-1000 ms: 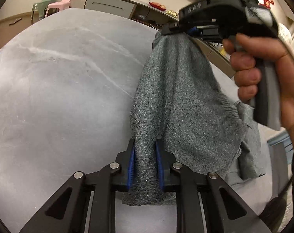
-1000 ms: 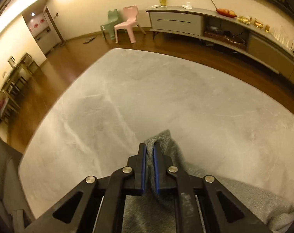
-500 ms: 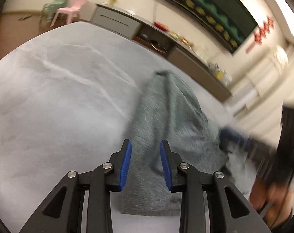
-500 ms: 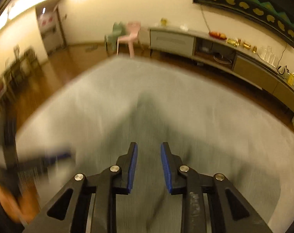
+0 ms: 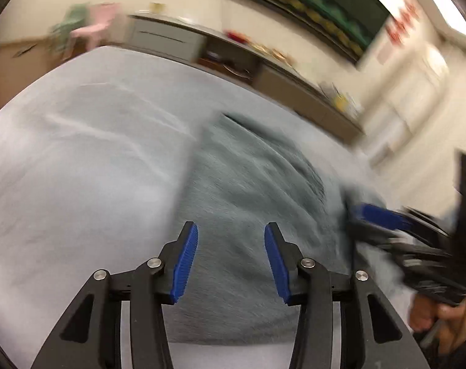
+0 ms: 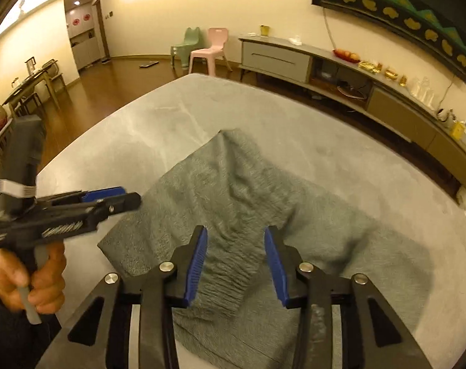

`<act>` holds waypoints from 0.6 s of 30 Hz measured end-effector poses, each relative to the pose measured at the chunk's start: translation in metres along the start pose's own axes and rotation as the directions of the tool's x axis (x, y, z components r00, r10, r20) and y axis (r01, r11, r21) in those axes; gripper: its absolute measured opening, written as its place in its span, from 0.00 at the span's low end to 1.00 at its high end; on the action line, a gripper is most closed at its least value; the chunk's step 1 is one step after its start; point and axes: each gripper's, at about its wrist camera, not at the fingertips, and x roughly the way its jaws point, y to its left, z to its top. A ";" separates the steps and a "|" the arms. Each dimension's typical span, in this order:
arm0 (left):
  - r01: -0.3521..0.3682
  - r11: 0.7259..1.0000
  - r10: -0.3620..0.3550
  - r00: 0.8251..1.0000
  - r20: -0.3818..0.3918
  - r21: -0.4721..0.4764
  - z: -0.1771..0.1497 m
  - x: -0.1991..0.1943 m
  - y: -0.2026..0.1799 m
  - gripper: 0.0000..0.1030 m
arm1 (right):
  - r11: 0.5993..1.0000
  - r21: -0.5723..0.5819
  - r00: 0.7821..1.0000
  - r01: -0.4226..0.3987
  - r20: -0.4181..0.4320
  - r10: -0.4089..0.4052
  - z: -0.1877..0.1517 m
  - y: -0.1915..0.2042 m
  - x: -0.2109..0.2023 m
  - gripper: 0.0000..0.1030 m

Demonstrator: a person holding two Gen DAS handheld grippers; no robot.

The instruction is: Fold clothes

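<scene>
A grey knit garment point(image 6: 233, 184) lies folded over on the pale grey table point(image 6: 325, 141), with a ribbed hem near the front. My right gripper point(image 6: 236, 233) hovers over that hem. Its jaws are opening and the blue pads point(image 6: 197, 261) stand clear of the cloth. My left gripper point(image 5: 231, 230) hangs over the garment point(image 5: 248, 184) in a blurred view, its jaws also opening with nothing pressed between them. Each gripper shows in the other's view: the left gripper point(image 6: 109, 198) at the cloth's left edge, the right gripper point(image 5: 374, 218) at its right edge.
A long grey sideboard point(image 6: 294, 58) with small items on top runs along the far wall. A pink chair point(image 6: 211, 49) and a green chair point(image 6: 186, 46) stand on the wooden floor beyond the table's far edge. A person's hand point(image 6: 33, 273) holds the left gripper's handle.
Both grippers let go of the garment and opened. The cloth, held up a second ago, now lies on the table. The right gripper swung from the far side to the near right.
</scene>
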 end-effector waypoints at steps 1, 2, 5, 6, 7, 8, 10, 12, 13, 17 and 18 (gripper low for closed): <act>-0.012 0.999 0.013 0.999 -0.036 0.037 -0.004 0.009 -0.007 0.44 | 1.000 0.002 0.999 -0.010 -0.042 0.010 -0.010 0.001 0.016 0.40; -0.036 0.998 0.038 0.998 -0.046 0.055 -0.005 0.012 -0.011 0.43 | 1.000 0.011 0.992 -0.028 -0.122 0.029 -0.026 0.001 0.037 0.40; -0.056 0.997 0.061 0.995 -0.084 0.061 -0.008 0.017 -0.016 0.44 | 0.989 0.099 0.968 -0.114 -0.212 0.133 -0.039 -0.010 0.056 0.51; -0.044 0.999 0.046 0.995 -0.084 0.025 -0.008 0.016 -0.012 0.44 | 0.985 0.119 0.966 -0.125 -0.212 0.148 -0.035 -0.014 0.055 0.52; -0.025 1.000 0.024 0.996 -0.084 -0.018 -0.005 0.016 -0.007 0.44 | 0.989 0.102 0.977 -0.103 -0.178 0.121 -0.020 -0.016 0.048 0.52; -0.017 0.999 0.015 0.996 -0.086 -0.032 -0.005 0.017 -0.005 0.44 | 0.993 0.087 0.985 -0.081 -0.143 0.093 -0.006 -0.018 0.041 0.52; -0.014 0.999 0.011 0.996 -0.088 -0.037 -0.004 0.018 -0.003 0.44 | 0.996 0.065 0.995 -0.062 -0.075 0.067 0.030 -0.016 0.032 0.53; -0.035 0.999 0.034 0.996 -0.087 -0.002 -0.005 0.021 -0.009 0.46 | 0.998 0.024 0.998 -0.064 -0.015 0.064 0.075 -0.003 0.040 0.65; -0.045 0.999 0.046 0.995 -0.085 0.014 -0.007 0.024 -0.010 0.47 | 0.998 -0.003 0.998 -0.055 -0.014 0.055 0.094 0.004 0.055 0.67; -0.049 0.998 0.052 0.996 -0.077 0.043 -0.010 0.026 -0.012 0.48 | 0.999 -0.054 0.994 0.004 -0.112 -0.010 0.149 0.029 0.128 0.68; -0.039 0.999 0.041 0.996 -0.077 0.038 -0.010 0.025 -0.011 0.48 | 0.997 -0.075 0.988 0.032 -0.151 -0.043 0.153 0.033 0.149 0.68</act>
